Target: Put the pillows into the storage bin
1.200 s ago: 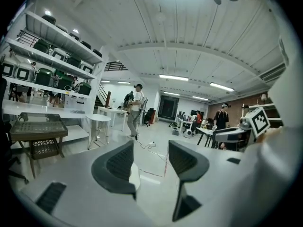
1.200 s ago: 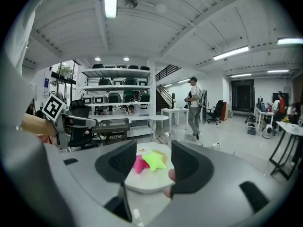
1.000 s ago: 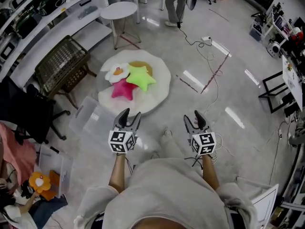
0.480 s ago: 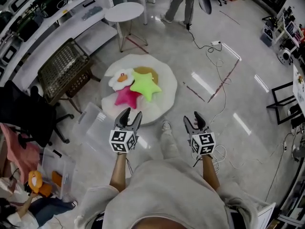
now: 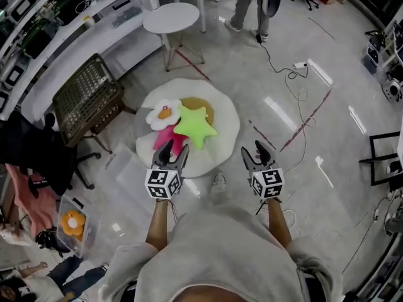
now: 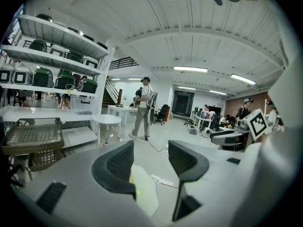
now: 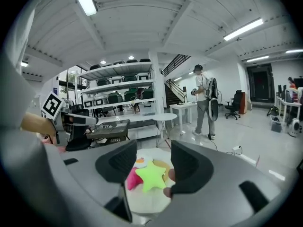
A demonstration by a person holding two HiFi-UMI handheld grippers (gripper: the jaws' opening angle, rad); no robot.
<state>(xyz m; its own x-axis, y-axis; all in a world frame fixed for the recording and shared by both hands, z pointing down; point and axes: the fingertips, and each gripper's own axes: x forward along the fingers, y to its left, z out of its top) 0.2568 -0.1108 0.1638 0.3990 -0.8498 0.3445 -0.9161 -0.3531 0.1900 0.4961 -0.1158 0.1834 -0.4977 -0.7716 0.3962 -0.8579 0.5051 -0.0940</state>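
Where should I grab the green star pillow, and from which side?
The green star pillow lies topmost, partly over the pink star pillow, its arms sticking out free. I'd pinch the arm pointing toward you, coming from the near side.

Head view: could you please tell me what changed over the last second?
The person walked toward the white rug, bringing the left gripper and right gripper up to its near edge. Nothing was grasped or released. The three pillows lie as before; both grippers stay open and empty.
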